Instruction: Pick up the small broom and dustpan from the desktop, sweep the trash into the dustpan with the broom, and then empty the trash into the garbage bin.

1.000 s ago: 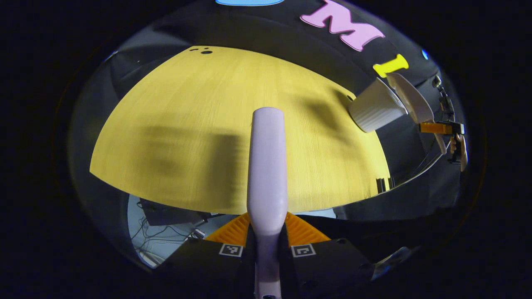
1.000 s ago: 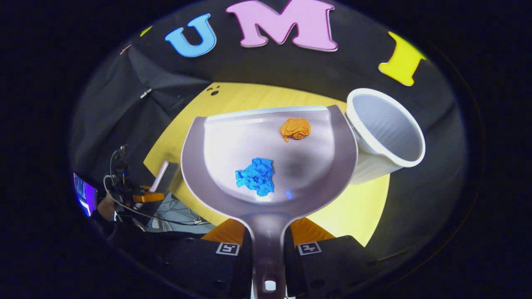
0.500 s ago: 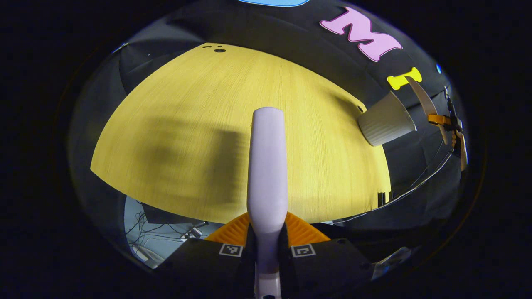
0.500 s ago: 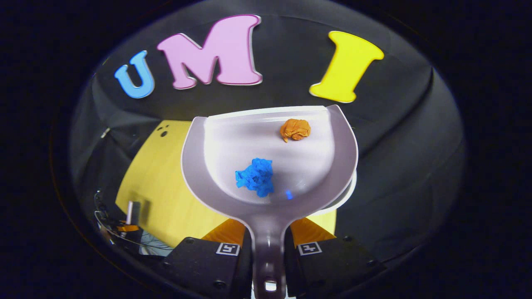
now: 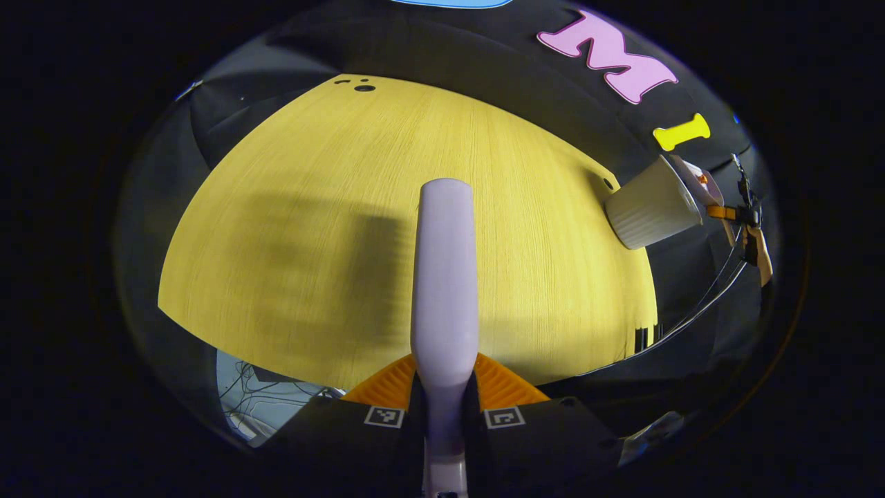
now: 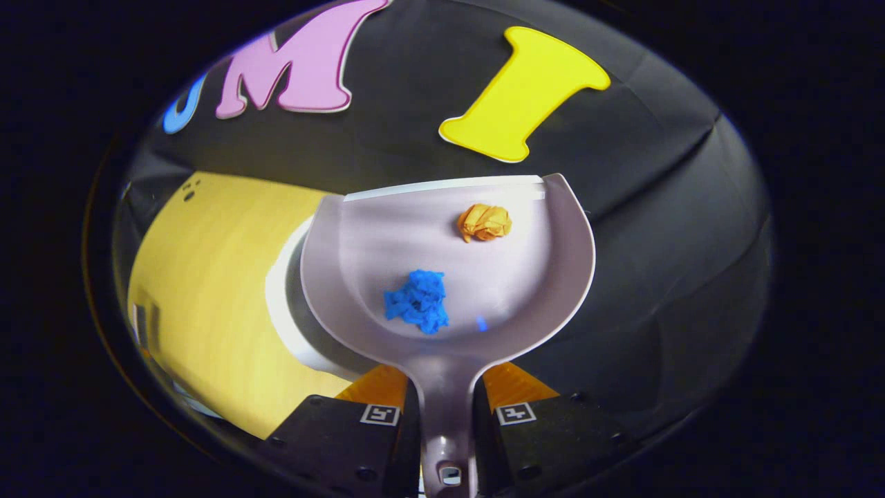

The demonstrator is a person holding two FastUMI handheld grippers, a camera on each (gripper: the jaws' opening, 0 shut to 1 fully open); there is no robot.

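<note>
My left gripper [image 5: 446, 379] is shut on the small broom [image 5: 446, 277], a pale lilac bar that sticks out forward above the yellow desktop [image 5: 311, 228]; its bristles are hidden. My right gripper [image 6: 446, 387] is shut on the handle of the pale dustpan [image 6: 525, 290]. The pan is held about level and carries a blue paper wad [image 6: 417, 301] and an orange wad [image 6: 485, 222]. Part of the white garbage bin [image 6: 282, 304] shows under the pan's left side. In the left gripper view the ribbed bin [image 5: 653, 211] stands at the desk's far right with the dustpan [image 5: 695, 183] over it.
The black cloth wall [image 6: 657, 228] rises close behind the pan. The desk's edge [image 5: 622, 346] runs near the bin. Below the front edge, cables lie on a pale floor [image 5: 242, 387]. Small dark holes [image 5: 363, 87] mark the desk's far corner.
The dustpan has swung right, from beside the bin to above it; the bin's rim now shows under the pan's left side. Both wads shifted slightly. The broom stayed nearly still.
</note>
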